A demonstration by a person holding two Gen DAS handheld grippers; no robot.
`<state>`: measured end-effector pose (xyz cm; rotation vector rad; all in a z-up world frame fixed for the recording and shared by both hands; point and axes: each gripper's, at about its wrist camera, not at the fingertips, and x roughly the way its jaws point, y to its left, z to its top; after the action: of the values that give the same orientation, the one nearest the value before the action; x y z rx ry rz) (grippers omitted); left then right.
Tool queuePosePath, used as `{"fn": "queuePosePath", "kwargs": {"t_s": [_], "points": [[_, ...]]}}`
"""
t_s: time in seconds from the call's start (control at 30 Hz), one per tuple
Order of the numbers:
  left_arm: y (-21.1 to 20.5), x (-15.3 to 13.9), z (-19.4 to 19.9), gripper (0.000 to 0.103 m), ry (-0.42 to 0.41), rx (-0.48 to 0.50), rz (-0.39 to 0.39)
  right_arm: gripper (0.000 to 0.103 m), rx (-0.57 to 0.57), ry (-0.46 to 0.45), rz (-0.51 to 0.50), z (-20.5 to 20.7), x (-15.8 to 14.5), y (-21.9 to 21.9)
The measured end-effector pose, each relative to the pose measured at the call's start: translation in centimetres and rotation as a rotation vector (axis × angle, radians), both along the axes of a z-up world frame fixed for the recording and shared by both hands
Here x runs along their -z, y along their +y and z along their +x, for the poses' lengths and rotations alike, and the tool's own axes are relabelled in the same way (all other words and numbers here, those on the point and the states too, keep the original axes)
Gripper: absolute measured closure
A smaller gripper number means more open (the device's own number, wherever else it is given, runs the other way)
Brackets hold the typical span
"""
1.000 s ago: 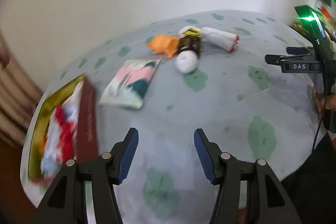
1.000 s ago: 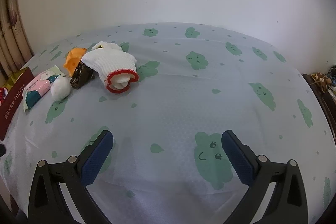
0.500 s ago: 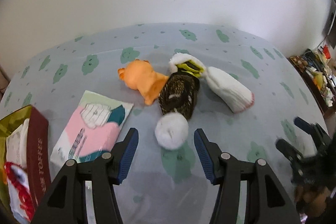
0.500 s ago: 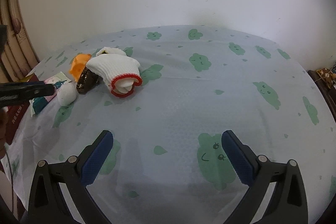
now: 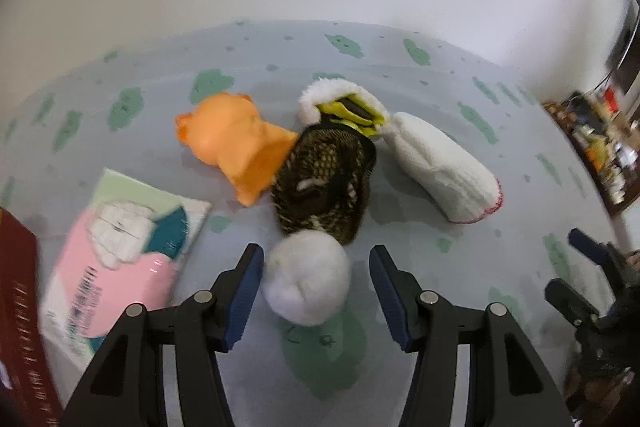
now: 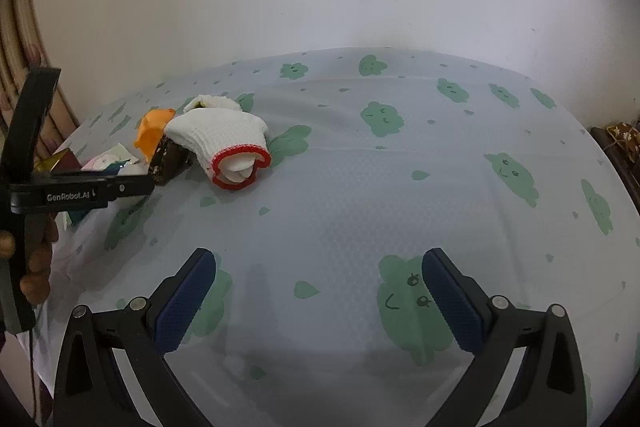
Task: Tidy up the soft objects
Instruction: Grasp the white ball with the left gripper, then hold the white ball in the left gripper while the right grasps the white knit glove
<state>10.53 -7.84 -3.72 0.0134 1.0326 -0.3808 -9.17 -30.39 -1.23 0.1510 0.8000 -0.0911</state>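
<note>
left gripper (image 5: 316,283): pointed down at the bed, jaws just been closing in around the white fluffy ball (image 5: 307,277), which sits between the 2 blue pads. Left pad looks right at the ball's edge, a gap is seen on the right side, so no squeeze yet, still counted as open.

right gripper (image 6: 318,301): held over a bare patch of the sheet (image 6: 400,195), jaws spread wide, nothing between them.

white fluffy ball: found on the sheet, touching the dark knitted thing (image 5: 326,183) just behind it.

rest of the pile: orange plush toy (image 5: 236,143) pressed against the left of the dark knitted thing, white fuzzy piece with yellow inside (image 5: 344,103) behind it, white glove with red trim (image 5: 444,167) just to the right.

tissue pack (image 5: 116,255): lying flat to the left of the ball, pink and white, blurred.

red box (image 5: 20,311): seen at the far left edge, beside the tissue pack.

hand (image 6: 38,259): seen in the right wrist view wrapped around the left gripper's handle.
</note>
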Motion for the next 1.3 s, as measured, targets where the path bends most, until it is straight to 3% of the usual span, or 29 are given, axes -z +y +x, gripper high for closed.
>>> {"fn": "queuePosePath", "kwargs": {"t_s": [0.1,0.2,0.4,0.67,0.8,0.93,1.3], "points": [[0.3,0.4,-0.3,0.079,-0.008,-0.012,-0.014,0.000,0.014,-0.005,0.009,0.0,0.0,-0.2],[-0.3,0.2,-1.8,0.081,-0.051,0.000,0.038,0.000,0.021,-0.005,0.016,0.0,0.0,-0.4],[-1.0,-1.4,-7.2,0.080,-0.075,0.033,0.028,0.000,0.022,-0.004,0.014,0.0,-0.1,-0.4],[1.8,-2.2,-11.3,0.080,-0.016,-0.077,-0.093,0.000,0.023,-0.025,-0.015,-0.3,-0.4,0.0],[3.8,-2.2,-12.1,0.080,-0.004,-0.133,-0.122,0.000,-0.068,-0.013,-0.033,0.6,-0.7,1.4],[5.0,-2.2,-12.4,0.080,-0.001,-0.160,-0.130,0.000,-0.180,-0.023,-0.077,2.8,-1.7,3.7],[6.3,-2.4,-12.5,0.080,0.007,-0.194,-0.150,0.002,-0.265,0.060,-0.172,10.8,-1.5,6.4]]}}
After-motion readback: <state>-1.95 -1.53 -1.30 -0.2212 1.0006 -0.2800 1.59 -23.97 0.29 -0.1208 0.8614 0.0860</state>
